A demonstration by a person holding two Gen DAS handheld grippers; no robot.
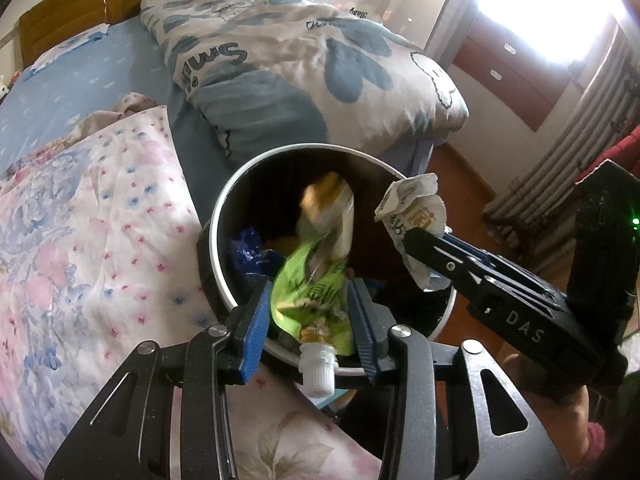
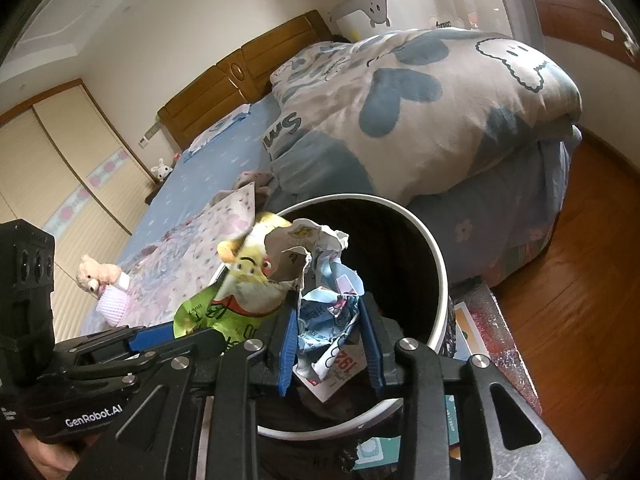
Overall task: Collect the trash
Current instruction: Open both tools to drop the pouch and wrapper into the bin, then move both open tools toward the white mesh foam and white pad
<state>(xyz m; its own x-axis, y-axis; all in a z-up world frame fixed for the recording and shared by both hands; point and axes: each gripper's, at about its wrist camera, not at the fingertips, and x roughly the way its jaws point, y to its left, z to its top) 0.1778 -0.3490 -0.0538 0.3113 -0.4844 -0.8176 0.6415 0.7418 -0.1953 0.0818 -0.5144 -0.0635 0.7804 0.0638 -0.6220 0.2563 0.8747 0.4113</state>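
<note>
A round trash bin with a white rim (image 1: 224, 216) and dark inside stands beside the bed; it also shows in the right wrist view (image 2: 438, 264). My left gripper (image 1: 308, 312) is shut on a green spouted pouch (image 1: 312, 296) held over the bin's near rim, its white cap (image 1: 318, 368) pointing toward me. My right gripper (image 2: 330, 328) is shut on crumpled white and blue paper wrappers (image 2: 328, 312) above the bin mouth; it shows in the left wrist view (image 1: 416, 236) holding the wad (image 1: 416, 208) at the bin's right rim. A blue wrapper (image 1: 248, 248) lies inside the bin.
The bed (image 1: 80, 80) with a floral quilt (image 1: 80, 240) lies left of the bin, a folded heart-print duvet (image 1: 300, 60) behind it. Wooden floor (image 2: 580, 260) is to the right. A teddy bear (image 2: 96, 276) sits on the quilt. Flat packages (image 2: 480, 320) lie under the bin.
</note>
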